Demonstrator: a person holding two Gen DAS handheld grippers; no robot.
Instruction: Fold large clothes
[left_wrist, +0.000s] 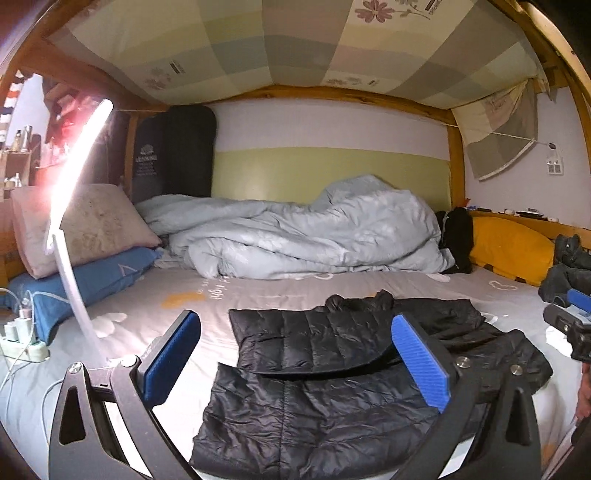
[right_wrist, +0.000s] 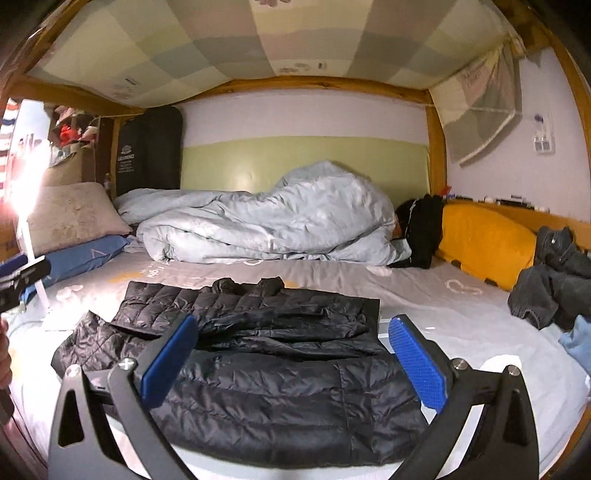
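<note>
- The black jacket (left_wrist: 332, 387) (right_wrist: 258, 354) lies flat on the bed (left_wrist: 207, 295) (right_wrist: 443, 306), close to the near edge and about in the middle of it.
- One sleeve (left_wrist: 310, 336) is folded across the chest of the jacket; the collar points to the far side of the bed.
- The left gripper (left_wrist: 295, 362) hangs above the jacket — its jaws stand wide apart and hold nothing.
- The right gripper (right_wrist: 291, 362) is also above the jacket, jaws wide apart, with nothing between the blue pads (right_wrist: 417, 362).
- In the left view the right gripper (left_wrist: 569, 325) shows at the right edge of the picture; in the right view the left gripper (right_wrist: 22, 277) shows at the left edge.
- A light blue duvet (left_wrist: 303, 232) (right_wrist: 266, 221) is crumpled along the far edge of the bed.
- At the left end lie two pillows, a pink one (left_wrist: 81, 225) (right_wrist: 70, 218) on top of a blue one (left_wrist: 85, 280) (right_wrist: 85, 258).
- At the right end a yellow cushion (left_wrist: 509, 247) (right_wrist: 484, 240) leans on the frame, and dark trousers (right_wrist: 554, 277) lie near it.
- A bright lamp (left_wrist: 77, 166) stands at the left near corner.
</note>
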